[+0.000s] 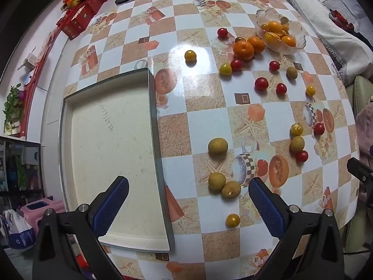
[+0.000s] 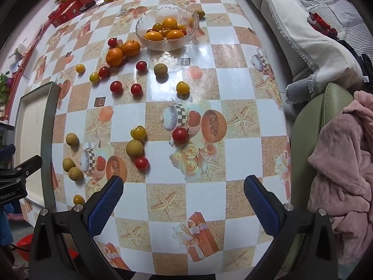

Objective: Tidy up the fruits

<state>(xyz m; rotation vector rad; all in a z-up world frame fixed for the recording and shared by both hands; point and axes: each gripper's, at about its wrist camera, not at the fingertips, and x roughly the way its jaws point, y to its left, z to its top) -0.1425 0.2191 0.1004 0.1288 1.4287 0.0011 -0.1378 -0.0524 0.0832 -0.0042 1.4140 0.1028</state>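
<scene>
Over a checkered tablecloth (image 2: 202,200) printed with starfish and gift boxes: left gripper (image 1: 186,200) and right gripper (image 2: 184,198), both pointing down, jaws spread wide, nothing between the blue pads (image 1: 109,207). Scattered across the cloth: red cherry tomatoes (image 2: 180,134), yellow ones (image 2: 138,132), dull green-brown round fruits (image 1: 217,146), two mandarins (image 2: 114,56) touching each other just beside a glass bowl (image 2: 143,23) of orange-yellow fruit at the far side. At the left edge: a shallow cream tray (image 1: 105,140), nothing in it.
</scene>
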